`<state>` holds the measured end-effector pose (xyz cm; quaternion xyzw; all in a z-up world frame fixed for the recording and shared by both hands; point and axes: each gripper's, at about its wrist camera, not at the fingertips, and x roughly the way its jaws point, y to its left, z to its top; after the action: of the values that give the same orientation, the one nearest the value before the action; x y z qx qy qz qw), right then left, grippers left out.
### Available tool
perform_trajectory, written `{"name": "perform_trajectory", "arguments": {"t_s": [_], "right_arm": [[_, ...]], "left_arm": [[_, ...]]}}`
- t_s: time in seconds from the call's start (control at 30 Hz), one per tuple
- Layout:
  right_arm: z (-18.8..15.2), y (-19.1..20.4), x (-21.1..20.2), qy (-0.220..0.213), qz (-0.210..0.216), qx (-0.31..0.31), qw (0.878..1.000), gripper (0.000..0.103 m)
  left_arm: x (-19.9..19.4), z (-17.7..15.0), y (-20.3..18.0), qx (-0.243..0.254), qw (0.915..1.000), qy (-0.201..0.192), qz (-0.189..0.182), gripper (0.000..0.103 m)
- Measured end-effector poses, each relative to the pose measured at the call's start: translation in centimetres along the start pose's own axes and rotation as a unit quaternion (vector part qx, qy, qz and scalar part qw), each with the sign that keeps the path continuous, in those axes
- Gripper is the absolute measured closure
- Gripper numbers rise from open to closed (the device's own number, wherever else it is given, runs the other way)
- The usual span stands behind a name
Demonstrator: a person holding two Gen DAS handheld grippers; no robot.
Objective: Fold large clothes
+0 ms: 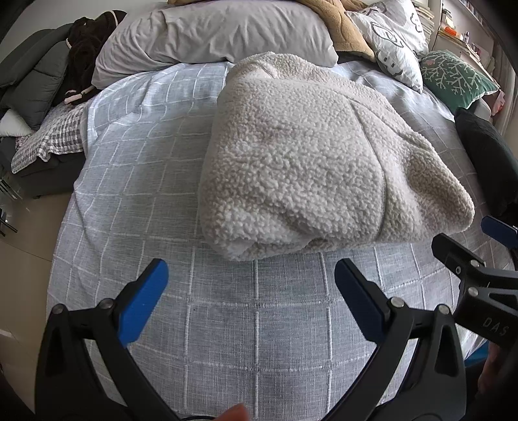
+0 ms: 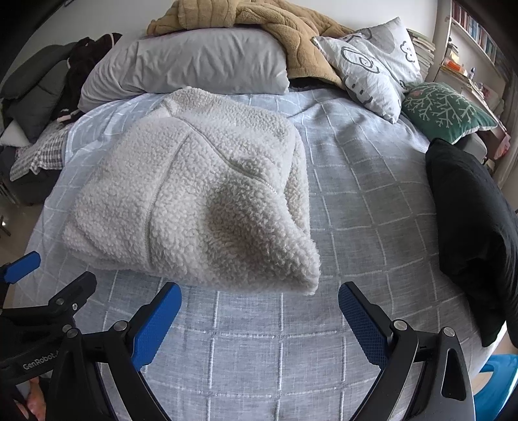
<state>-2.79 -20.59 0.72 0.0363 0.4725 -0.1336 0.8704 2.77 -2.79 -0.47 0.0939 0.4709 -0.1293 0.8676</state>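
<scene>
A cream fleece garment (image 1: 310, 155) lies folded into a thick bundle on the checked grey bed cover (image 1: 226, 324); it also shows in the right wrist view (image 2: 194, 200). My left gripper (image 1: 251, 285) is open and empty, just in front of the bundle's near edge. My right gripper (image 2: 259, 307) is open and empty, also just short of the near edge, by the bundle's right corner. The right gripper's fingers (image 1: 453, 252) show at the right of the left wrist view. The left gripper's fingers (image 2: 74, 291) show at the left of the right wrist view.
Grey pillow (image 2: 194, 61), tan blanket (image 2: 275, 22), patterned pillow (image 2: 375, 61) and green cushion (image 2: 443, 107) line the head of the bed. A black cushion (image 2: 476, 233) sits at the right edge. Dark clothes (image 1: 77, 55) and a checked cloth (image 1: 51, 139) lie at the left.
</scene>
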Motion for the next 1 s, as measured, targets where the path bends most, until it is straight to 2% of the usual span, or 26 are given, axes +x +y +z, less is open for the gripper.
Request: {"name": "perform_trajectory", "arguments": {"t_s": [1.0], "right_arm": [[-0.12,0.06,0.22,0.002,0.000,-0.001,1.000,0.004]], "left_arm": [[0.02,0.03,0.04,0.000,1.0000,0.000,0.000,0.001]]}}
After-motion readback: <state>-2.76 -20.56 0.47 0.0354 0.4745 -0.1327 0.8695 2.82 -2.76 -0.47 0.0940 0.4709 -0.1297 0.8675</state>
